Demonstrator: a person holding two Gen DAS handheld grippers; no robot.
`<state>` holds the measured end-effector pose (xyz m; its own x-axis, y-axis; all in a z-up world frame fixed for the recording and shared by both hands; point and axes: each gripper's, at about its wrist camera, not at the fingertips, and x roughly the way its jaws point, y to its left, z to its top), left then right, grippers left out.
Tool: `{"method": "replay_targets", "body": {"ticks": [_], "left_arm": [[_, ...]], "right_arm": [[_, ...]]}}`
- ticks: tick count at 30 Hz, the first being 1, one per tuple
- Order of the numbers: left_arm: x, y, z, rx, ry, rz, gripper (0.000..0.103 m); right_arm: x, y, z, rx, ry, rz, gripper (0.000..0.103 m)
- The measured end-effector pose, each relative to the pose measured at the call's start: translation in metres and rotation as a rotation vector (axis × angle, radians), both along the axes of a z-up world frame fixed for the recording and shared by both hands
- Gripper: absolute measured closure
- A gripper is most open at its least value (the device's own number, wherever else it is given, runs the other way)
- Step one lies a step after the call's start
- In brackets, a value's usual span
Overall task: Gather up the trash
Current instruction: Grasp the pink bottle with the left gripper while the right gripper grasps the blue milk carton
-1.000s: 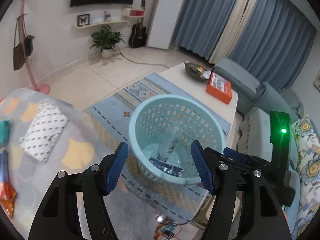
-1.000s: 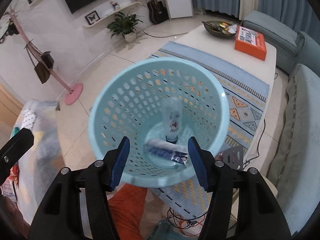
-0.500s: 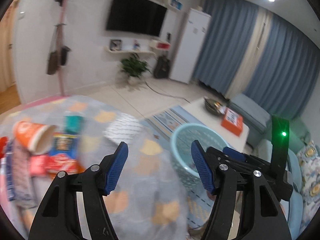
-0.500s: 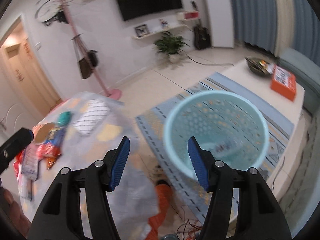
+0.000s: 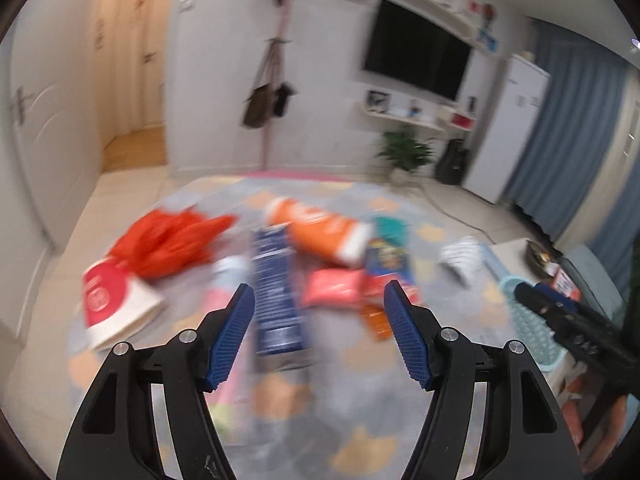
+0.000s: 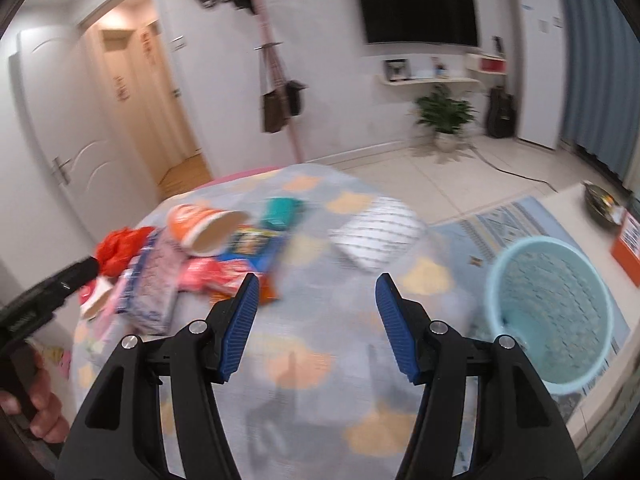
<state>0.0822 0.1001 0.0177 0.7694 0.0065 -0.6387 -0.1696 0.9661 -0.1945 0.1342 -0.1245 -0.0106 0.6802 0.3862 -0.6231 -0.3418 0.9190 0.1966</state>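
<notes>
Trash lies blurred on a table with a grey patterned cloth [image 5: 360,364]: a red plastic bag [image 5: 168,240], an orange paper cup [image 5: 320,232] on its side, a dark blue box [image 5: 276,288], a red packet [image 5: 336,288], a red-and-white cup [image 5: 112,304] and a white dotted packet [image 6: 376,232]. My left gripper [image 5: 318,336] is open and empty above the blue box. My right gripper [image 6: 316,324] is open and empty over bare cloth [image 6: 320,360]. The light blue basket [image 6: 552,312] stands at the right, below the table edge.
A coat stand [image 6: 276,80] with bags, a TV [image 6: 416,12] and a plant [image 6: 444,116] are along the far wall. A low table with an orange box [image 6: 628,240] is behind the basket. A doorway [image 6: 152,92] is at the left.
Both grippers have swung left, away from over the basket toward the table's trash pile. Both stay open and empty.
</notes>
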Motion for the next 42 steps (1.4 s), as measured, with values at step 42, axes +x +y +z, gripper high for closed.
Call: {"method": "replay_targets", "body": {"ticks": [42], "left_arm": [[0.002,0.060,-0.091,-0.094,0.219,0.004,0.045]], "right_arm": [[0.051,0.179,-0.061,-0.025,0.294,0.238,0.070]]}}
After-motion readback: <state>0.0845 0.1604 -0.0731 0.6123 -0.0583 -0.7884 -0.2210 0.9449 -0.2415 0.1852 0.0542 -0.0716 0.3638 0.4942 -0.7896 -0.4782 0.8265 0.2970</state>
